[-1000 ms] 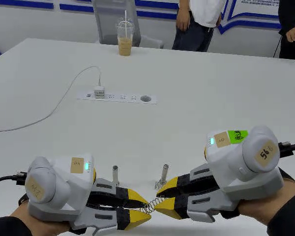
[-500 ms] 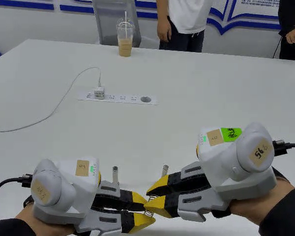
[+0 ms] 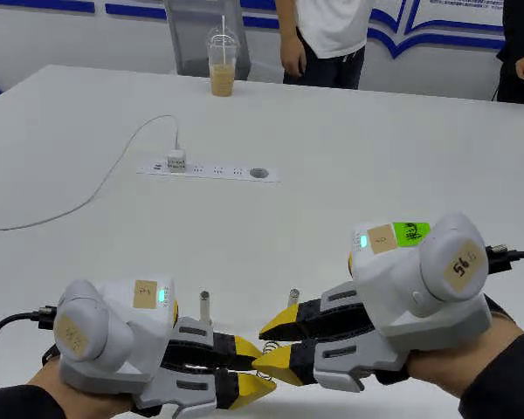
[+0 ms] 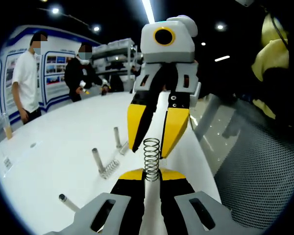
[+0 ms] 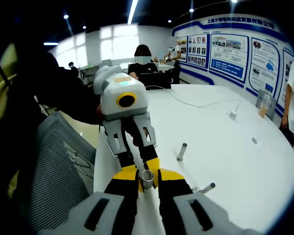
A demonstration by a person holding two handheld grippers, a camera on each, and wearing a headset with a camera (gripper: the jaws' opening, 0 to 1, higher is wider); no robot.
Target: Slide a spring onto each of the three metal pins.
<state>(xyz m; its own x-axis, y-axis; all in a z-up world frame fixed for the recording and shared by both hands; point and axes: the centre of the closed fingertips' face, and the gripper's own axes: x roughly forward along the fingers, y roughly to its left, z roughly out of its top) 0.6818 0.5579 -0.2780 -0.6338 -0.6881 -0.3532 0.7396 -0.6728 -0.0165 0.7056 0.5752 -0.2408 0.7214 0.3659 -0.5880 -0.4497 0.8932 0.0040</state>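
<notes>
White table [image 3: 349, 157] fills most of my headset feed, with people [image 3: 327, 35] standing at its far edge, cut off at the chest by the top of the frame. My landmark is the spring [image 4: 151, 157]. In the left gripper view it stands up out of the left gripper [image 4: 151, 174], whose yellow-tipped jaws are clamped on its lower end, so that end is hidden from me. The right gripper [image 4: 149, 152] faces it head-on with its jaws spread, one yellow tip on each side of the spring's upper coils. I cannot tell whether either tip touches the wire. In the right gripper view I look into the spring's open end, which sits in the gap between that gripper's own parted jaws. From the head view the spring is nearly lost among the four yellow tips, and I make out just a few coils.

Left of the spring in the left gripper view I count three pins. The middle pin [image 4: 97, 160] stands upright with a second spring [image 4: 109, 169] lying at its foot. The far pin [image 4: 117, 137] has something small at its base that I cannot resolve. The near pin [image 4: 67, 201] shows as a tilted stub, its base cut off by the gripper body.

Well beyond the spring in the head view lie a power strip [image 3: 208, 172] with its cable [image 3: 96, 194], and further still a cup [image 3: 221, 74] with a straw
</notes>
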